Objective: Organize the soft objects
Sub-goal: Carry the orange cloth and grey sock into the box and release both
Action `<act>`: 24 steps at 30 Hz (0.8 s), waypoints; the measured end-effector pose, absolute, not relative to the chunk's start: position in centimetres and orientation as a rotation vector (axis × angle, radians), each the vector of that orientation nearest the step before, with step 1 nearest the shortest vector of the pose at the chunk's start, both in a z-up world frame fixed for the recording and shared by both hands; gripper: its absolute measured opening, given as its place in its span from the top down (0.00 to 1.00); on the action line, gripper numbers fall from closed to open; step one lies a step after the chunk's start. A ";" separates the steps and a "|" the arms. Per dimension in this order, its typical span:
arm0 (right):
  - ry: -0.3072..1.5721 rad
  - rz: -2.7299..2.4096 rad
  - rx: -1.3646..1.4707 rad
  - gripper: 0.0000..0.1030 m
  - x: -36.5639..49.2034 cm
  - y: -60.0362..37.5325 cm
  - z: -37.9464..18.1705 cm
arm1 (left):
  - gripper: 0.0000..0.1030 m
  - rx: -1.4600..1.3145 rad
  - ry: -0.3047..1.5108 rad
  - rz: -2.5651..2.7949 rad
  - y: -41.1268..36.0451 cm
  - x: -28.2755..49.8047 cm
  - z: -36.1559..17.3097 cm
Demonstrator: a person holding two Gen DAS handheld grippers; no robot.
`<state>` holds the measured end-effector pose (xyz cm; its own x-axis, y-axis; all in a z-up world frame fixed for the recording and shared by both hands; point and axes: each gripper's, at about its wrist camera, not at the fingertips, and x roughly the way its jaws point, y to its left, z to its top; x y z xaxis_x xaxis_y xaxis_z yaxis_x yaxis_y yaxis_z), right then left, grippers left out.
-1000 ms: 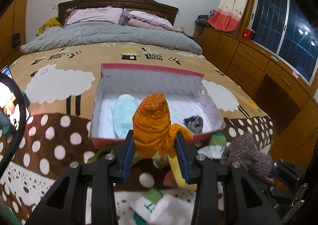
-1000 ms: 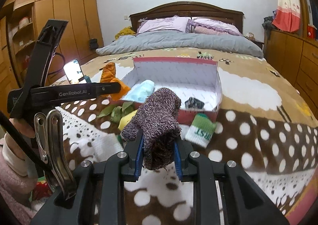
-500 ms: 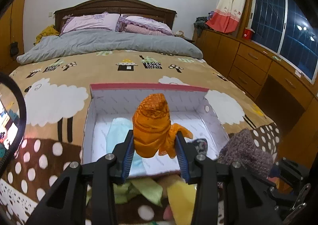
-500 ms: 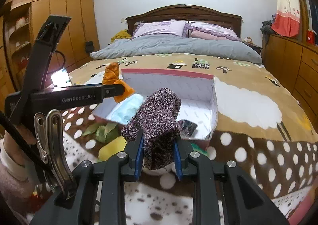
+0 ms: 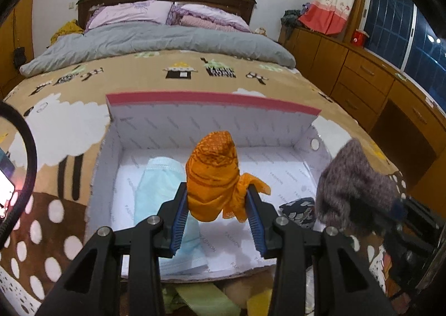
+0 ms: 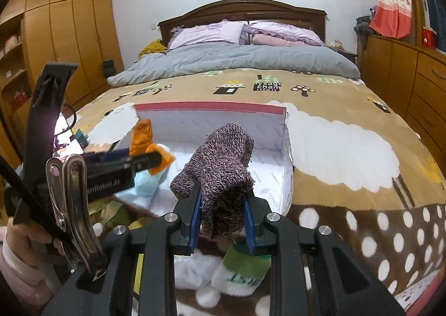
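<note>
Left gripper point(image 5: 216, 214) clamps orange cloth point(image 5: 213, 173), right gripper point(image 6: 221, 222) knit sock point(image 6: 223, 165); we release low inside box point(image 5: 211, 101) ahead, beside blue mask point(image 5: 159, 182).

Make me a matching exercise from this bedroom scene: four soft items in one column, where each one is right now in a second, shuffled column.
1. orange cloth
2. purple knit sock
3. light blue face mask
4. green-and-white sock

A. lying in the box
B. on the blanket, outside the box
C. in the left gripper
D. in the right gripper

Pairs: 1-C, 2-D, 3-A, 4-B
</note>
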<state>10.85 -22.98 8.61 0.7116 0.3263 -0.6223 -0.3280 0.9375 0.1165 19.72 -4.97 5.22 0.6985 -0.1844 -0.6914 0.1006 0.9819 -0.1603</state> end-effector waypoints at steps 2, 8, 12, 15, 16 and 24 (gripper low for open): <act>0.690 0.358 -0.001 0.74 11.5 -23.0 8.5 | 0.60 -0.109 0.792 -0.169 -5.3 20.1 4.7; 0.704 0.342 -0.003 0.74 14.1 -22.9 7.8 | 0.59 -0.108 0.829 -0.171 -5.6 21.1 3.1; 0.722 0.331 -0.008 0.74 15.7 -22.6 7.1 | 0.59 -0.115 0.846 -0.163 -5.4 21.4 2.4; 0.738 0.322 -0.009 0.74 16.7 -22.5 6.5 | 0.59 -0.119 0.851 -0.160 -5.2 21.6 2.2; 0.743 0.318 -0.009 0.74 17.0 -22.4 6.3 | 0.59 -0.119 0.852 -0.160 -5.2 21.6 2.1; 0.783 0.284 -0.025 0.74 18.9 -22.3 4.4 | 0.59 -0.121 0.878 -0.152 -5.0 22.1 1.2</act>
<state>18.88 -22.32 4.44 0.6725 0.2430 -0.6991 -0.2614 0.9617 0.0828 22.12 -5.02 1.19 0.6294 -0.1820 -0.7555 0.0827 0.9824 -0.1678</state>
